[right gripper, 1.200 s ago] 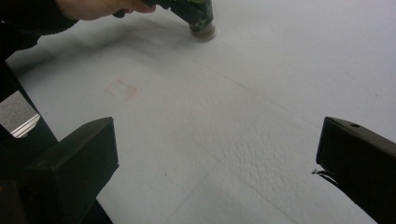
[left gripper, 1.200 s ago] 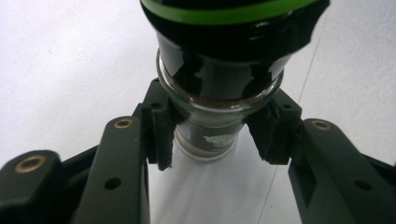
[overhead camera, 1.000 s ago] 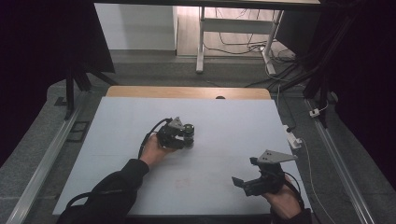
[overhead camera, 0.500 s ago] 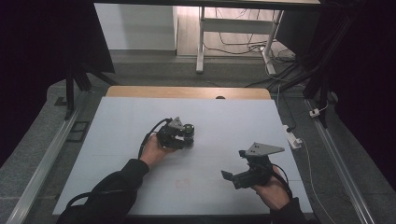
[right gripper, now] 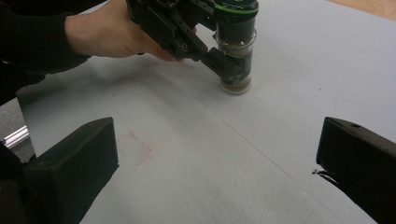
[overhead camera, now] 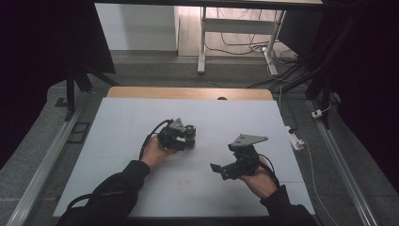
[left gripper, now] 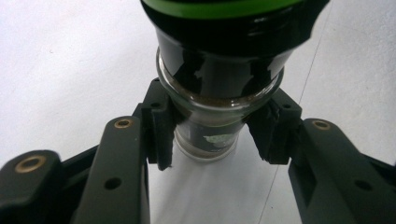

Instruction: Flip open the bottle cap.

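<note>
Squeezing the little jar (left gripper: 219, 88), the left gripper (overhead camera: 181, 137) stands it mid-worktop (overhead camera: 117, 122). Nearby on the right, the right gripper (right gripper: 219, 154) has released fingers. A bump could tip it.

A small glass jar (right gripper: 236, 56) stands upright on the pale blue-grey table (overhead camera: 141, 113) — dark cap ringed in green, dark label, brownish contents visible through the clear lower wall — its base on the surface, left of centre in the high view (overhead camera: 189, 136).
</note>
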`<action>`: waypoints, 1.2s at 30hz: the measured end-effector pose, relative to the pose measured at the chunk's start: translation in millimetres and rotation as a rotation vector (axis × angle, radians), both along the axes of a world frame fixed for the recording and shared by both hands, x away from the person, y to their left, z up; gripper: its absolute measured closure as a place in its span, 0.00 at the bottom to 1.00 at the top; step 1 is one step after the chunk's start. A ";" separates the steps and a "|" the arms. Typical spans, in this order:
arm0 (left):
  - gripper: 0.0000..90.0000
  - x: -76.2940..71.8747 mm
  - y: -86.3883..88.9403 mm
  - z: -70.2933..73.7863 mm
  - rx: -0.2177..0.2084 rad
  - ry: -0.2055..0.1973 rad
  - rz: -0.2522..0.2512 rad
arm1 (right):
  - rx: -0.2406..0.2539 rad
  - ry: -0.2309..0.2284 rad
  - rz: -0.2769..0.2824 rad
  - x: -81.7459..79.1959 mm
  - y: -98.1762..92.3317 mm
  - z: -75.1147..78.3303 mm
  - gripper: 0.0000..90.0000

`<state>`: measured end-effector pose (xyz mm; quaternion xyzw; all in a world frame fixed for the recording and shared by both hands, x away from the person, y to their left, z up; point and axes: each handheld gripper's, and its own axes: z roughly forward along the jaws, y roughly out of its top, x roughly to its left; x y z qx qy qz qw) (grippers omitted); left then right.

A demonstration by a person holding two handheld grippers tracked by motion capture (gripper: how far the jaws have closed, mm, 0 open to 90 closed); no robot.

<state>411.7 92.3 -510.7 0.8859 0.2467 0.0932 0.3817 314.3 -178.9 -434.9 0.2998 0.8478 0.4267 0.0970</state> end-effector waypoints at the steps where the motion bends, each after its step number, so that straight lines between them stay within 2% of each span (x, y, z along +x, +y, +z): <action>1: 0.61 0.1 0.1 0.0 0.000 0.000 -0.001 | -0.008 -0.004 0.000 1.1 2.6 -0.3 0.00; 5: 0.61 0.1 0.3 -0.3 -0.002 0.000 -0.002 | -0.017 -0.015 0.006 6.3 11.7 0.2 0.00; 25: 0.61 -0.4 -0.3 -0.7 -0.007 0.001 0.007 | -0.045 -0.012 0.029 41.6 51.9 -8.5 0.00; 36: 0.61 -0.3 -0.3 -0.7 -0.006 0.002 0.007 | -0.060 -0.007 0.031 55.2 62.9 -18.5 0.00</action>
